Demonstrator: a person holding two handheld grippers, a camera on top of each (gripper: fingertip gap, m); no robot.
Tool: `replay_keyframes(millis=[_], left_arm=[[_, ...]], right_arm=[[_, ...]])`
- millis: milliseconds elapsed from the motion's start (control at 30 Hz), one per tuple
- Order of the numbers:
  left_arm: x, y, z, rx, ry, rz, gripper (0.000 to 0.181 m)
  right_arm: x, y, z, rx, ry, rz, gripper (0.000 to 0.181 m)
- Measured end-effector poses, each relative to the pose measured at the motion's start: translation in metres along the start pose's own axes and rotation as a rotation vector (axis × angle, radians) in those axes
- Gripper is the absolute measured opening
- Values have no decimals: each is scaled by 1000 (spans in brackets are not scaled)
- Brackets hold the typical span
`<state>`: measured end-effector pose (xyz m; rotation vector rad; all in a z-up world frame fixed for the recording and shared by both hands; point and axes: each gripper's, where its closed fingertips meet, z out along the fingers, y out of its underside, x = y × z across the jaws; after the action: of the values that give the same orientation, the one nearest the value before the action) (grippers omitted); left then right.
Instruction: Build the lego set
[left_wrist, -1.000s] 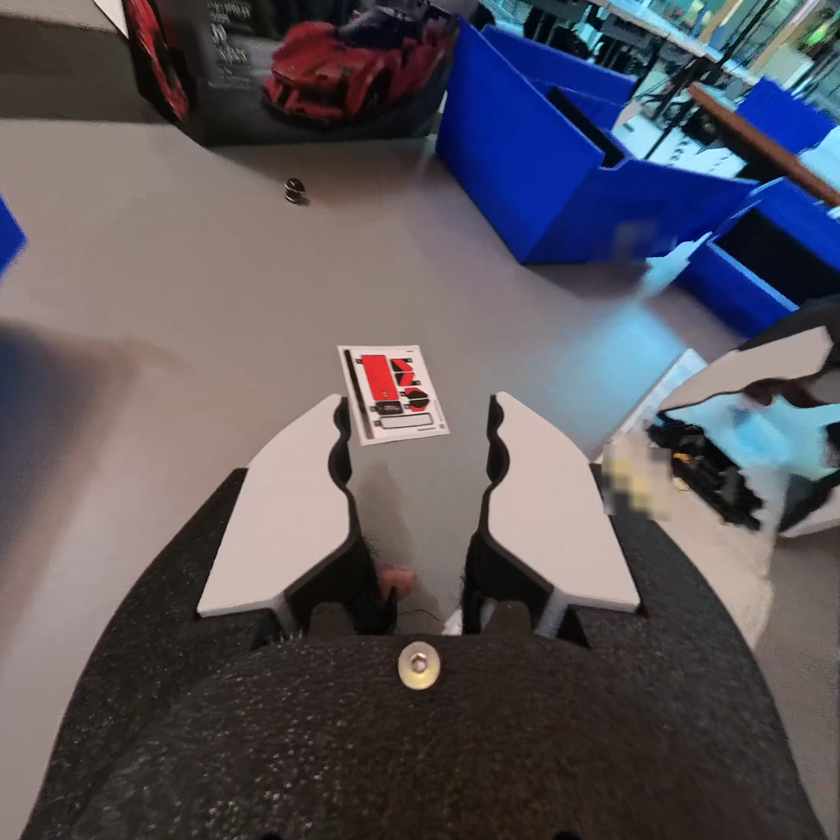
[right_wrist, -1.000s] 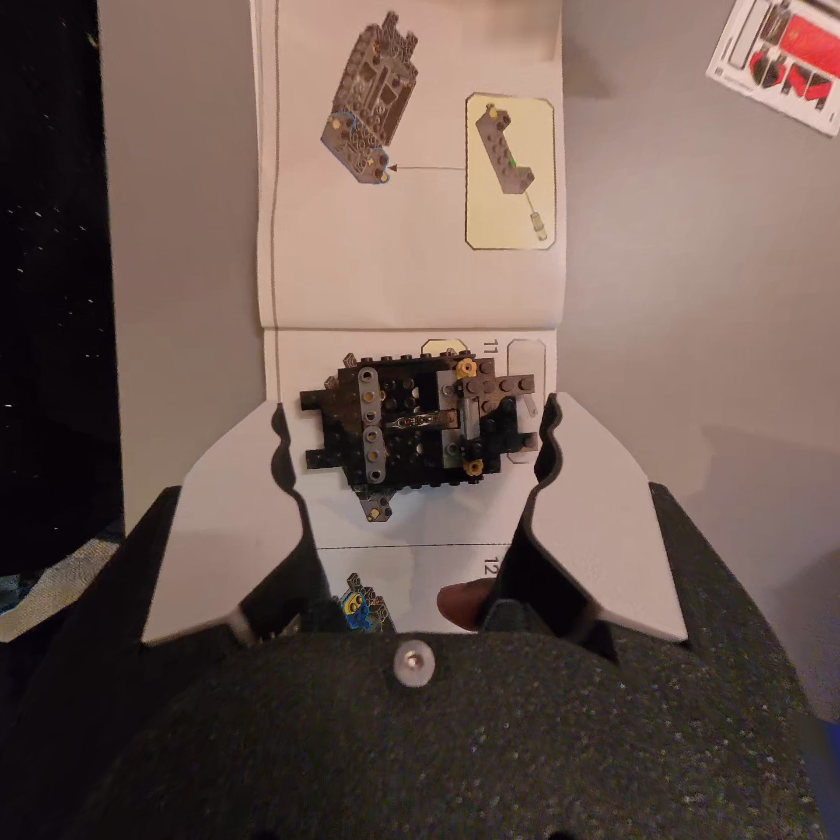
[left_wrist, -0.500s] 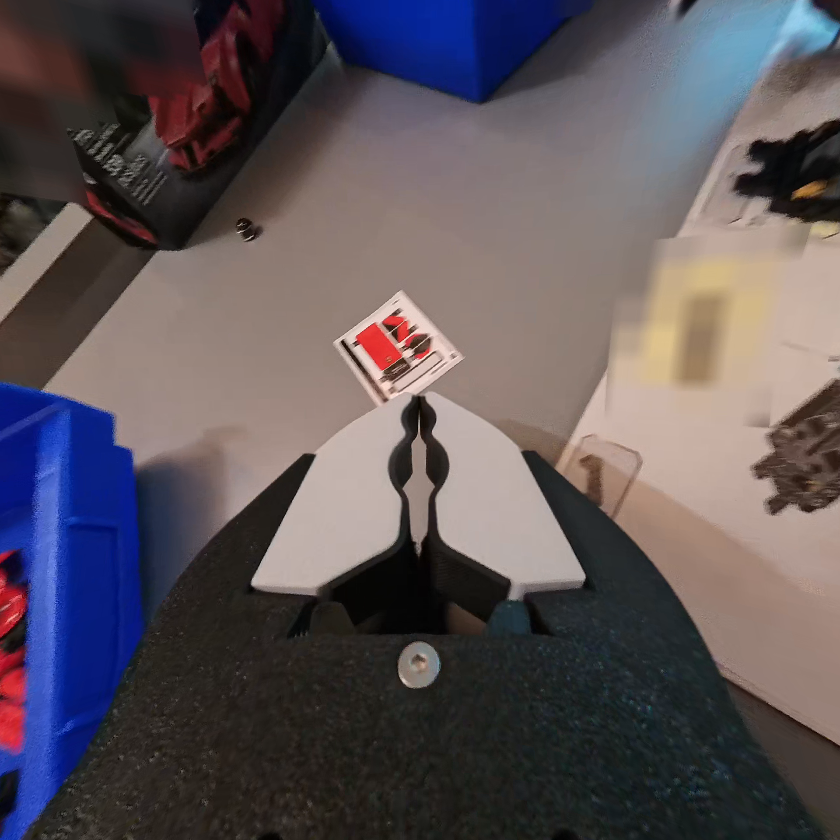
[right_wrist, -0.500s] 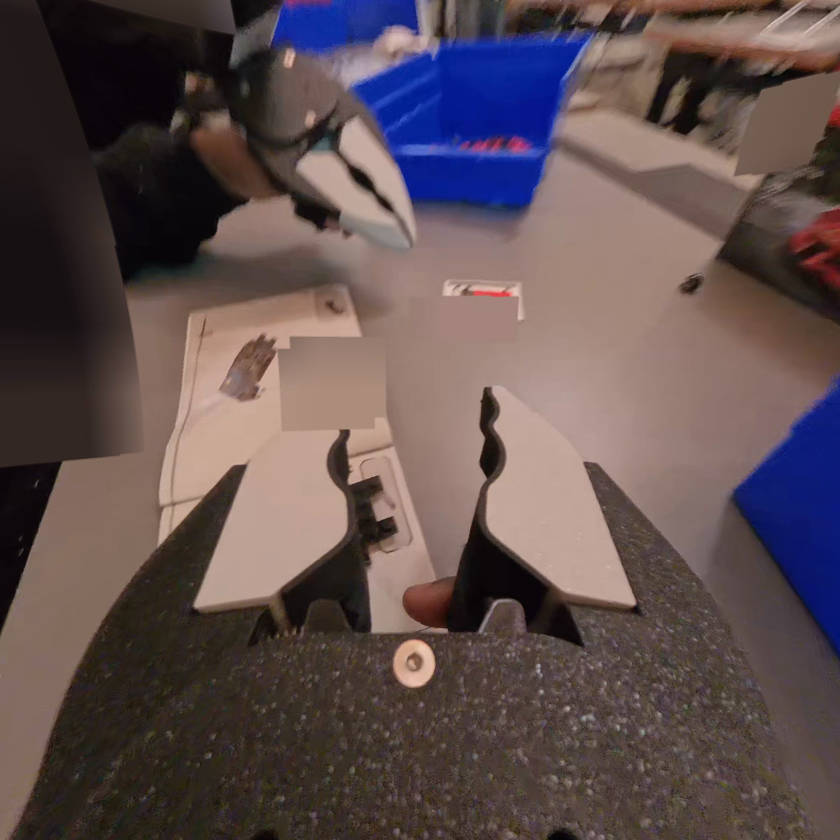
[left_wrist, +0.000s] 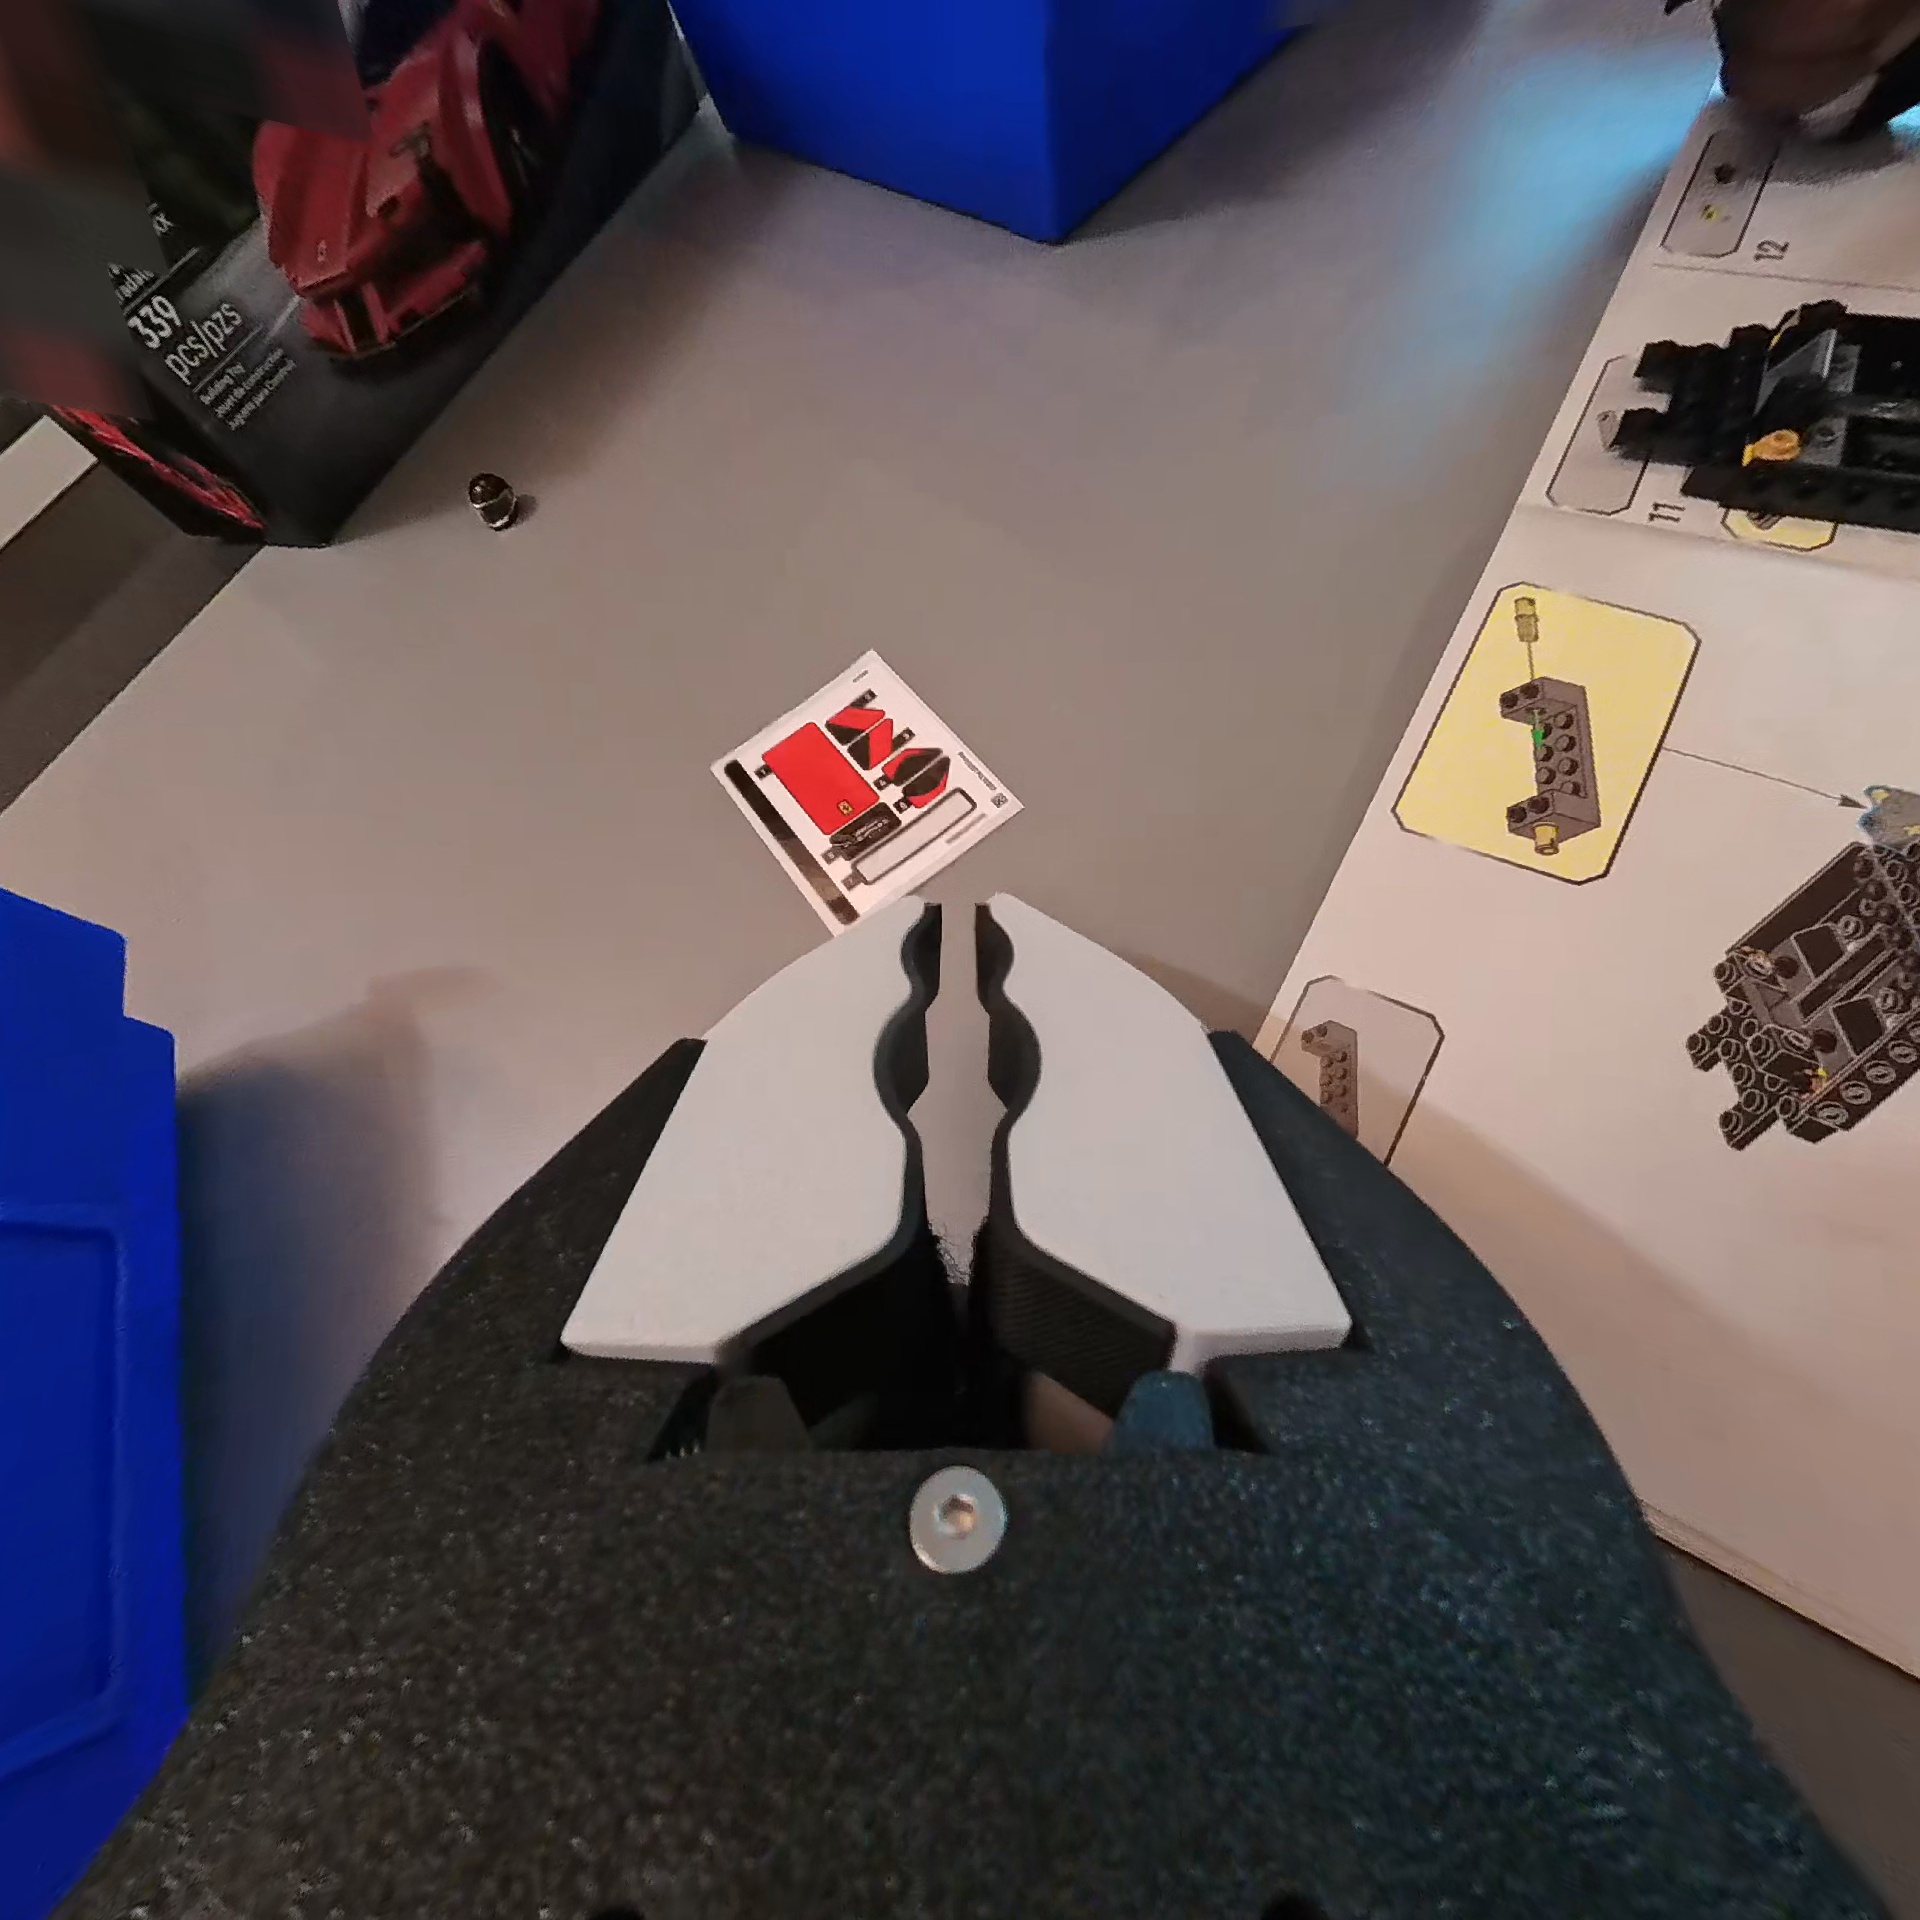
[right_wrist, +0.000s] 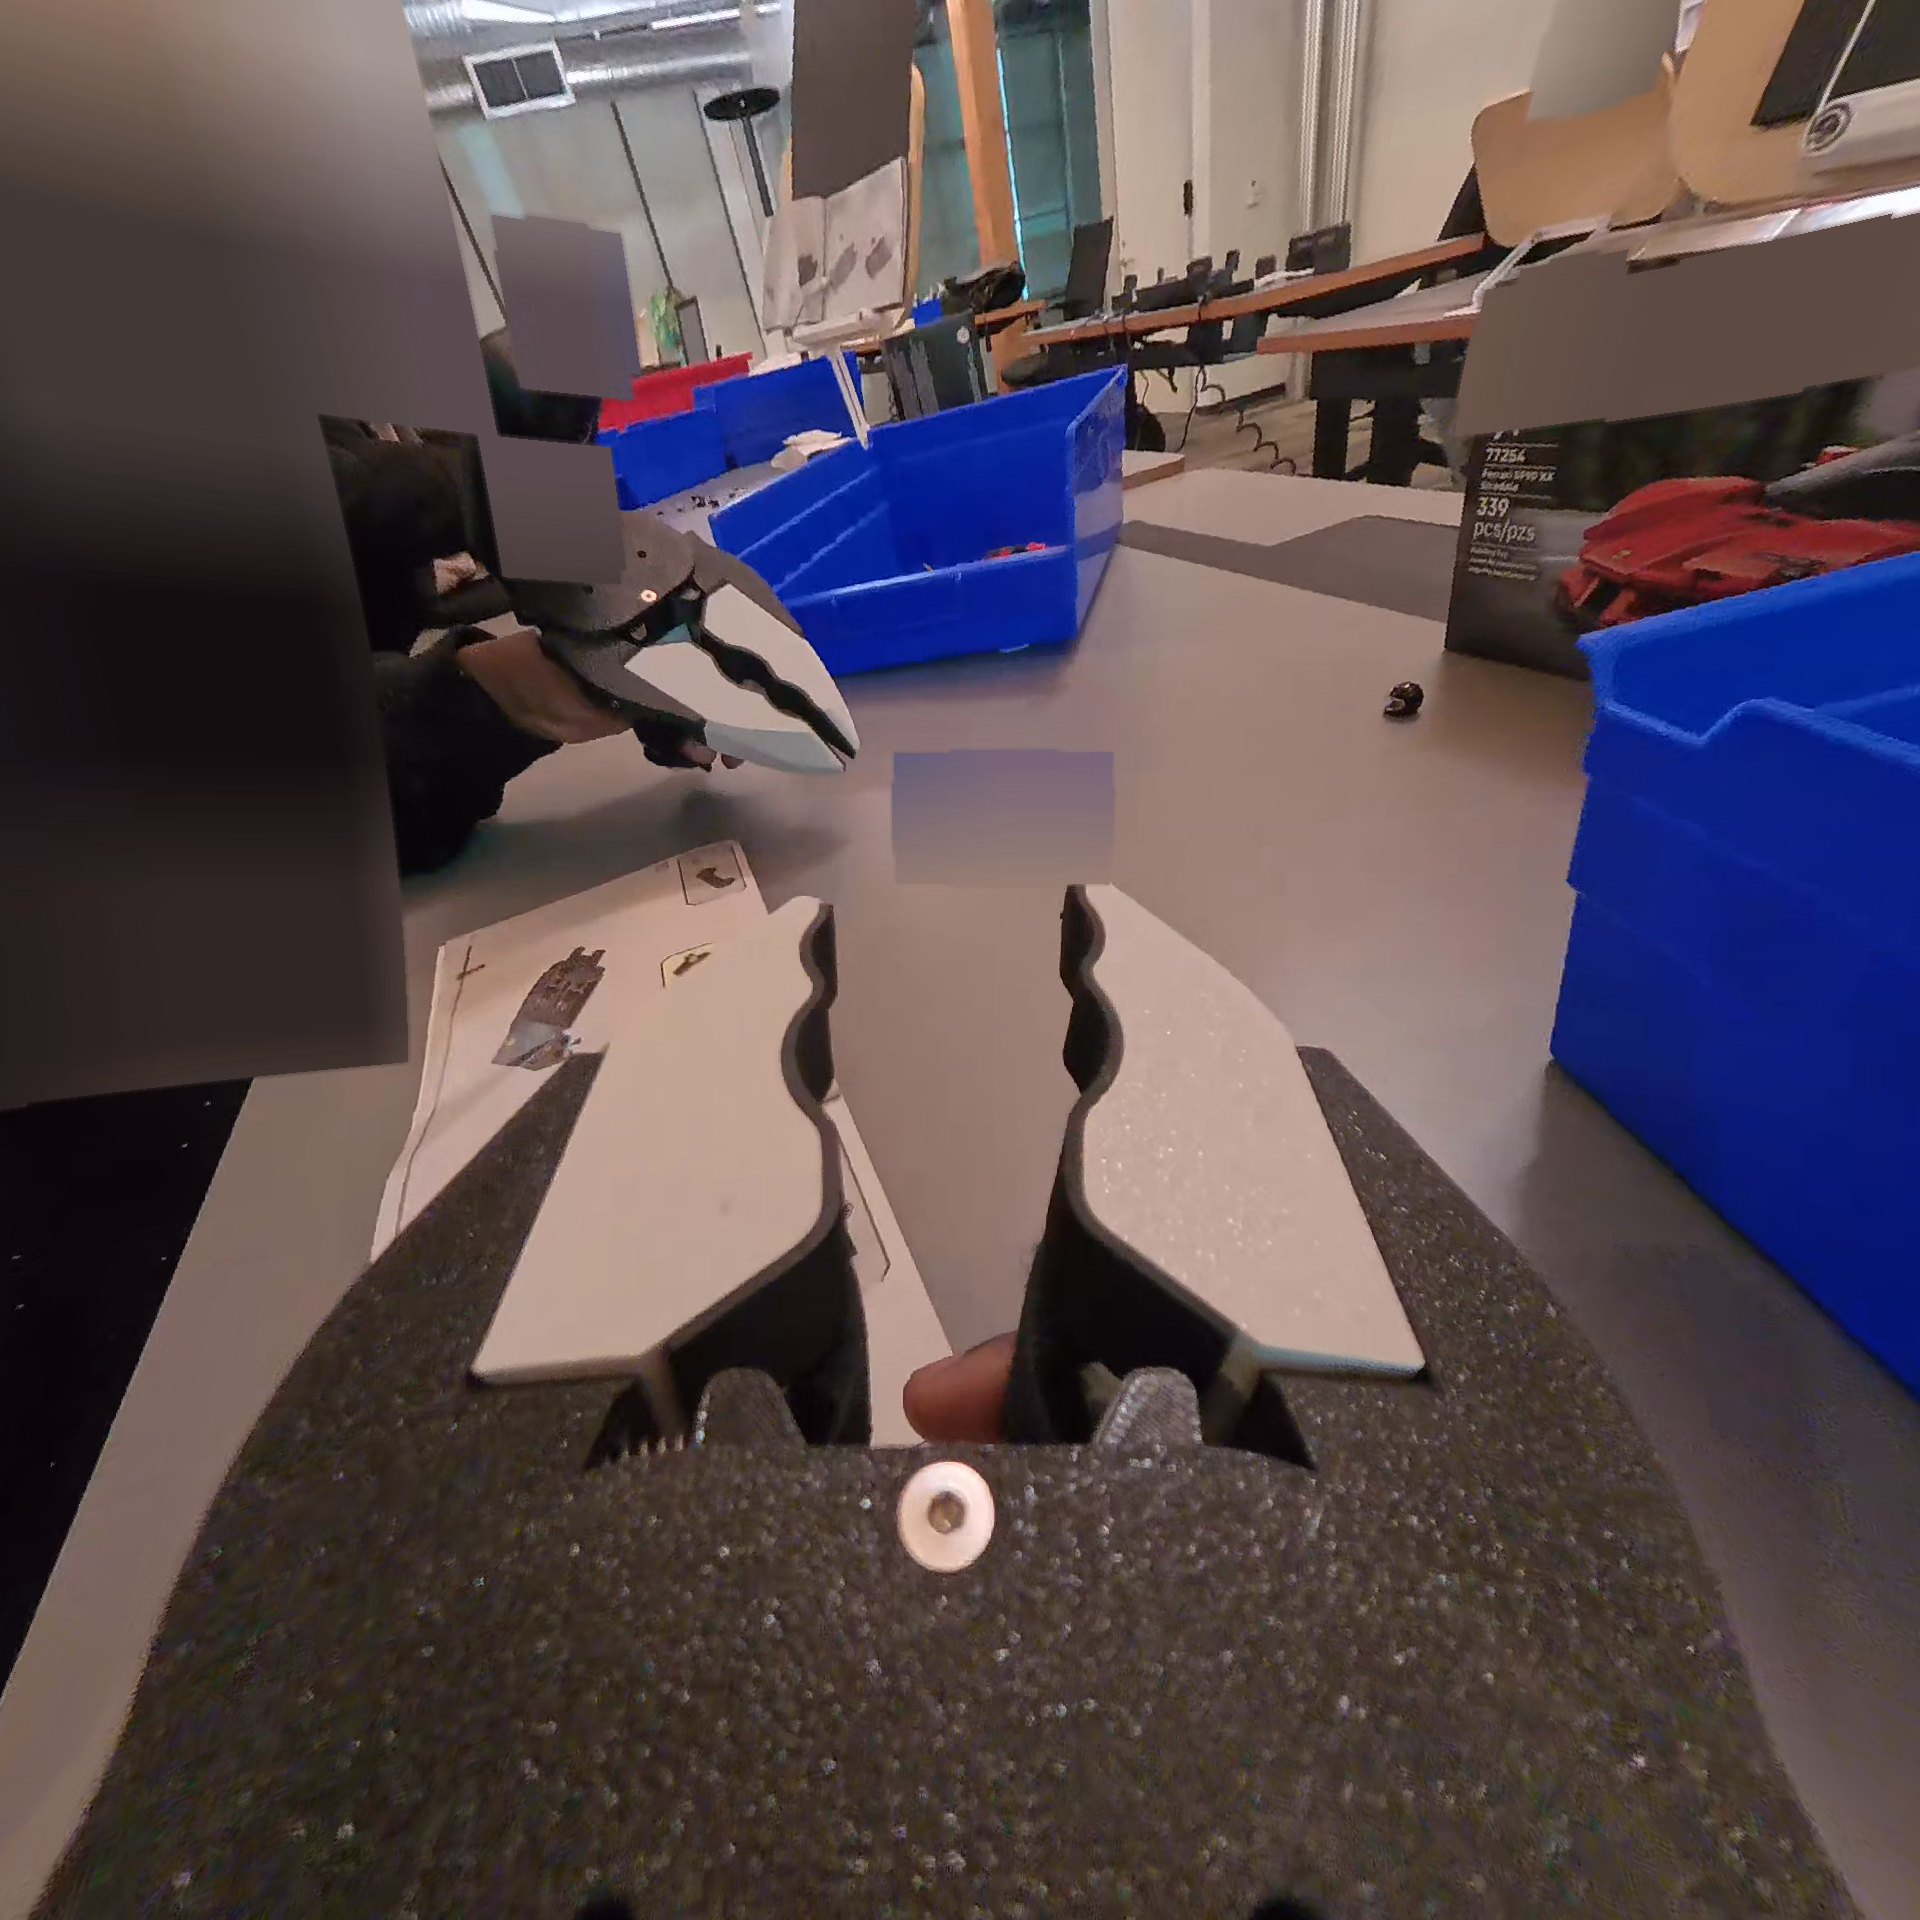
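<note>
Left gripper (left_wrist: 958, 914): fingers nearly together, only a thin slit between them, nothing in the slit. Hovering over grey table (left_wrist: 1091, 499), tips just short of the sticker sheet (left_wrist: 865, 787), which lies flat on the table. Same gripper seen from the right wrist view (right_wrist: 831, 740), held in a hand (right_wrist: 540, 696), tips close together, above the table beyond the booklet.

Right gripper (right_wrist: 948, 914): fingers spread wide, empty, only bare table between them. Fingertip (right_wrist: 956, 1397) visible at the base between the fingers.

Lego build (left_wrist: 1787, 416): black, partly assembled, sitting on the open instruction booklet (left_wrist: 1507, 1299) at the far right of the left wrist view, well apart from the left gripper. Not visible in the right wrist view; only the booklet (right_wrist: 582, 997) shows there, left of the right gripper's fingers.

Small dark round piece (left_wrist: 492, 501) loose on the table near the set box (left_wrist: 343, 260). Blue bins: one beyond the sticker sheet (left_wrist: 987, 104), one at the left edge (left_wrist: 73, 1299); in the right wrist view one far across the table (right_wrist: 935, 540), one close on the right (right_wrist: 1766, 935).
</note>
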<state>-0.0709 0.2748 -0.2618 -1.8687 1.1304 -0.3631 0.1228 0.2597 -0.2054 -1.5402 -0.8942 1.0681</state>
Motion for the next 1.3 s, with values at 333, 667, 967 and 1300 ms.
replay_keyframes(millis=[333, 667, 967, 1300], left_arm=[[5, -35, 4, 136, 86, 24, 26], [9, -64, 42, 159, 148, 61, 44], [11, -46, 30, 150, 206, 79, 0], [15, -28, 46, 67, 202, 97, 2]], right_arm=[[4, -5, -4, 42, -3, 47, 35], [-24, 2, -5, -42, -178, 58, 77], [-71, 60, -18, -633, -245, -157, 116], [-63, 86, -14, -815, -220, -280, 114]])
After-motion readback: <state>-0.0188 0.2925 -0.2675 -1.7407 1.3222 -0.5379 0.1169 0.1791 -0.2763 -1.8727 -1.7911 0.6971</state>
